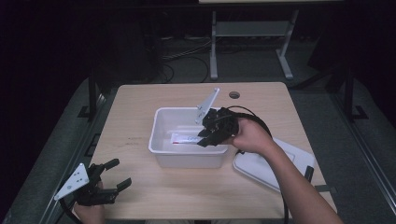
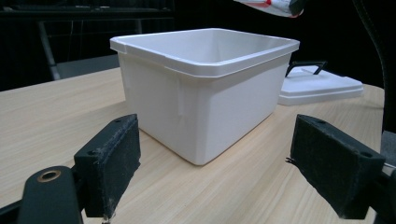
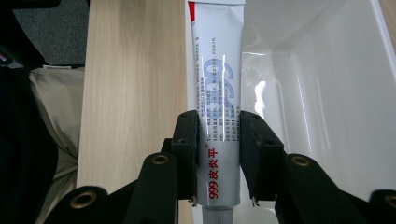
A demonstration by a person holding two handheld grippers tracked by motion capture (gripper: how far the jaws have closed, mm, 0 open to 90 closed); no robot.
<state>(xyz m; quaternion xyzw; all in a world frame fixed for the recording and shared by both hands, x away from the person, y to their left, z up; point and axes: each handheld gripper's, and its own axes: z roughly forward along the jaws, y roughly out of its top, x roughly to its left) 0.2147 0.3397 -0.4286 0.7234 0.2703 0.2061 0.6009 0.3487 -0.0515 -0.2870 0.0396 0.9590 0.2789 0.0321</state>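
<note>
right gripper (image 1: 205, 136): centre of the high view, over the white bin, jaws clamped on a tube of ointment; in the right gripper view (image 3: 219, 154) both pads press the tube's sides near its cap end
tube (image 3: 218, 84): white with blue and red print, runs up the middle of the right gripper view from between the pads; in the high view (image 1: 187, 138) it lies roughly level over the bin's opening, just left of the gripper; held, can't tell if it touches the bin floor
bin (image 1: 161, 140): white, open-topped, middle of the table; fills upper centre of the left gripper view (image 2: 205, 88); nothing else visible inside
lid (image 1: 261, 165): white with dark handle, flat on the table, lower right of the high view, just right of the bin, off it
left gripper (image 1: 109, 179): lower left of the high view, on the table edge, jaws spread wide, nothing between them; pads (image 2: 114, 158) apart in the left gripper view, facing the bin from a distance
table (image 1: 140, 98): light wood, bare around the bin
step: looks like putting the tube into the bin, tube over the opening, not let go yet
next move: likely lower the tube to the bin floor, spread the jaws, lift clear without dragging the tube; lid probably goes on after
</note>
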